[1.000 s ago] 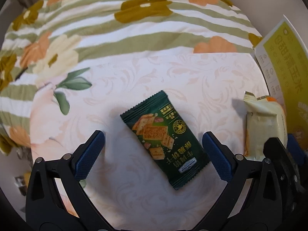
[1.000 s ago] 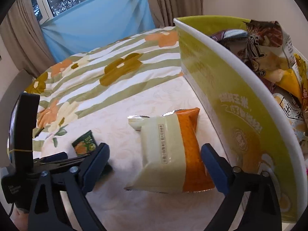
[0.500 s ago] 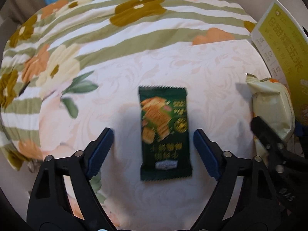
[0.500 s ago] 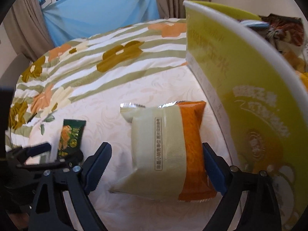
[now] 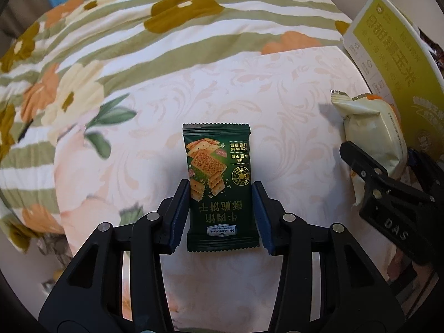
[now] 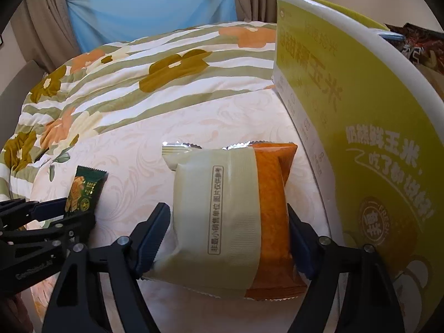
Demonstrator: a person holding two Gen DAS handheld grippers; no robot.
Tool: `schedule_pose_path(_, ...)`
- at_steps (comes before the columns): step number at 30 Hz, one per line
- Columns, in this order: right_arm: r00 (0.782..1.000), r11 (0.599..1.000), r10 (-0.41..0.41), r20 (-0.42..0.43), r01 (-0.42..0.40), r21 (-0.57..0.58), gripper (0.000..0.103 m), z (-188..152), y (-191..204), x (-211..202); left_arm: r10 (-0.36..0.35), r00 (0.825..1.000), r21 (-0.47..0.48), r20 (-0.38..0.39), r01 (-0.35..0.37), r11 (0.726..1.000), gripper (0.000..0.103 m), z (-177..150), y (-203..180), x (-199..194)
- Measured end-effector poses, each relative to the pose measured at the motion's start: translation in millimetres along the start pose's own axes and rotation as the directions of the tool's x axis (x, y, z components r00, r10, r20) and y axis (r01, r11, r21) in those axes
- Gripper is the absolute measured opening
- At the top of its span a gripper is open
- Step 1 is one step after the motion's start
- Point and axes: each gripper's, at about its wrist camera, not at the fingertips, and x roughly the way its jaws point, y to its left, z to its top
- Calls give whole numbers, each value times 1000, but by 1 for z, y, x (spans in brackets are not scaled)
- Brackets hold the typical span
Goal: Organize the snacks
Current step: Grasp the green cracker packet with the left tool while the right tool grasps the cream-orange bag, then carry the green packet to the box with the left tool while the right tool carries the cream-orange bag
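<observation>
The left hand-held gripper (image 5: 220,213) is clamped on the dark green cracker packet (image 5: 220,186) lying on the bed (image 5: 291,116). The right hand-held gripper (image 6: 227,238) is closing around the cream-and-orange snack bag (image 6: 230,216), its pads at the bag's sides, just beside the yellow snack box (image 6: 374,138).
</observation>
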Motion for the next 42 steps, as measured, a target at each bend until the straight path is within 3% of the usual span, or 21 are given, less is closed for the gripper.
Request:
schedule_pose_path(4,1000,1000,-1,-5,0,-21,75,2,1,3,-9,1000,-37,0,9,999,41,-15,9,-5)
schedule_pose_path(6,1000,999,-6,-4,6,-40,63,3,3,4,-17,1000,-55,3,17,998,41,-23,15,-9)
schedule_pose_path(14,1000,993,19,10,-18,-120,61,2,21,-8,-44,997,-78,61,49,996,41,-42,22,-43)
schedule_pose_path(19,995,990,86,49,-80,-117,61,9,31,-47,-49,990,-62,131,57,996,41,-37,20,-89)
schedule_pose_path(24,982,982,148,119,-131,-135,61,25,29,-111,-65,971,-30,230,74,997,41,-23,3,-147)
schedule_pose_path(28,969,981,171,180,-151,-122,61,37,9,-155,-79,951,1,298,82,997,41,-10,-26,-186)
schedule_pose_path(34,957,988,137,257,-115,-99,61,61,-56,-210,-127,921,22,368,128,991,41,15,-100,-216)
schedule_pose_path(38,953,990,121,279,-96,-100,61,72,-105,-226,-160,913,15,375,167,986,41,32,-157,-213)
schedule_pose_path(42,957,993,107,268,-90,-74,61,76,-162,-228,-181,921,11,346,189,982,41,46,-214,-189)
